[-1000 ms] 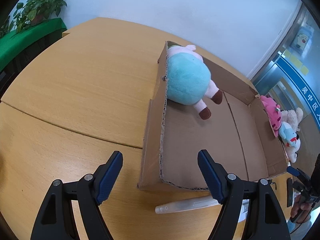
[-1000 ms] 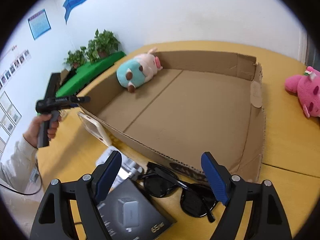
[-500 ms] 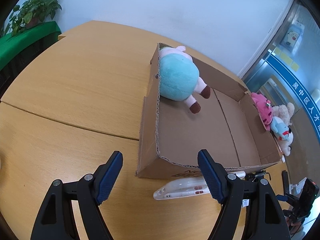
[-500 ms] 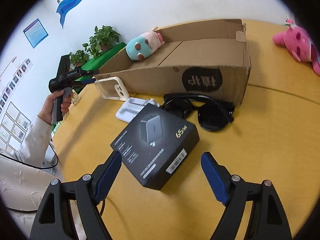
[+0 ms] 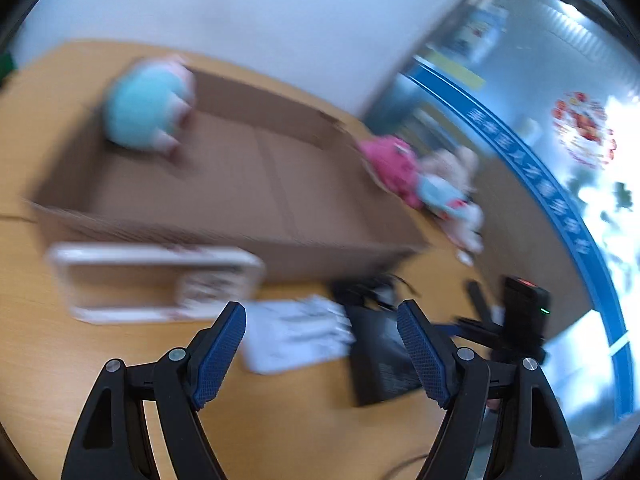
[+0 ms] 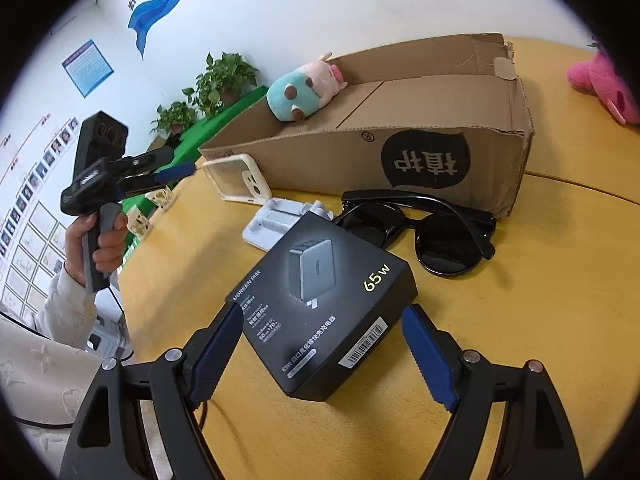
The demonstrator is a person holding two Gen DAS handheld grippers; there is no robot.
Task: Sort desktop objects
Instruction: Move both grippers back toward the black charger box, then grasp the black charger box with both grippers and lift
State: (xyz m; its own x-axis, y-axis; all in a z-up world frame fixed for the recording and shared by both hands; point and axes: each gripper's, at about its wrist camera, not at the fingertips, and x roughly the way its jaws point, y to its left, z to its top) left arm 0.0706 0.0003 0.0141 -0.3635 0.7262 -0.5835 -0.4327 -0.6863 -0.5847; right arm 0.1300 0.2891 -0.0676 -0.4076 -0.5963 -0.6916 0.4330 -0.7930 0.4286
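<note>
We held the right hand-held gripper wide around the black cardboard charger box; closing skewed (its corner faced us) risked twisting it into the black sunglasses.

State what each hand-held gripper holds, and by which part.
Nothing. The right hand-held gripper stands open around the black charger box; the left hand-held gripper is open too.

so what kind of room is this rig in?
Likely an office or lobby: photo rows and posters on the wall, potted plants, a glass door with blue lettering, round wooden table.
</note>
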